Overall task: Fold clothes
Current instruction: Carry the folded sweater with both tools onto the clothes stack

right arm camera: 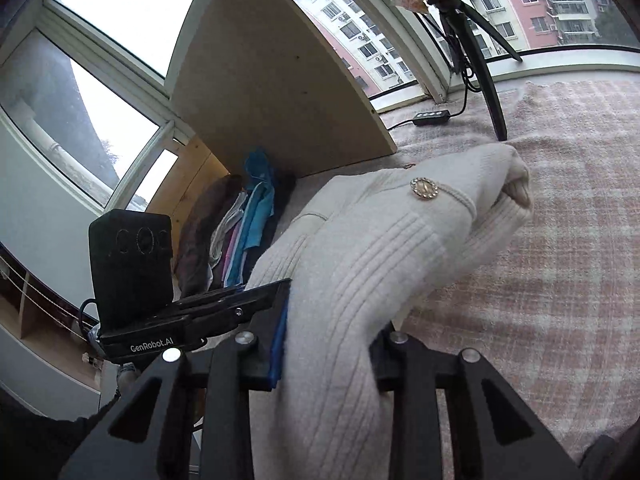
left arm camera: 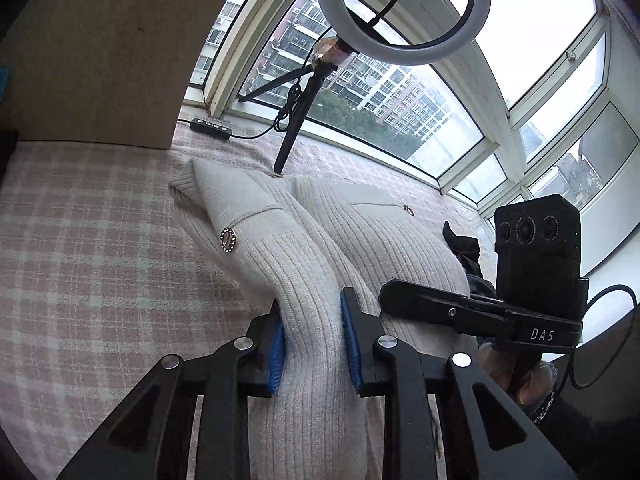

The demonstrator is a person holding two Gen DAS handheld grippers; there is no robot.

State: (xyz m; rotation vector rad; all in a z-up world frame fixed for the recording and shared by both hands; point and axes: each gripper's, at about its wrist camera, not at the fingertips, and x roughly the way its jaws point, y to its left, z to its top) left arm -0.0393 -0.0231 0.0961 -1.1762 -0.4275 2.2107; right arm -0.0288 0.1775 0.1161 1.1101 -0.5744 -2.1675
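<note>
Cream ribbed sweater (left arm camera: pixel 280 240), pink plaid cover (left arm camera: pixel 80 240)

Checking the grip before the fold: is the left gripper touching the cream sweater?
Touching. The left wrist view shows the left gripper with both blue pads pressed against a bunched ribbed fold of the cream sweater, no gap on either side.

Two readable marks. "DAS" in white on the black bar of the right gripper (left arm camera: pixel 404 300), seen right of the left gripper's (left arm camera: pixel 314 344) fingers. "GenRobot.AI" in white on the black bar of the left gripper, seen left of the right gripper's fingers. Nothing else legible.
</note>
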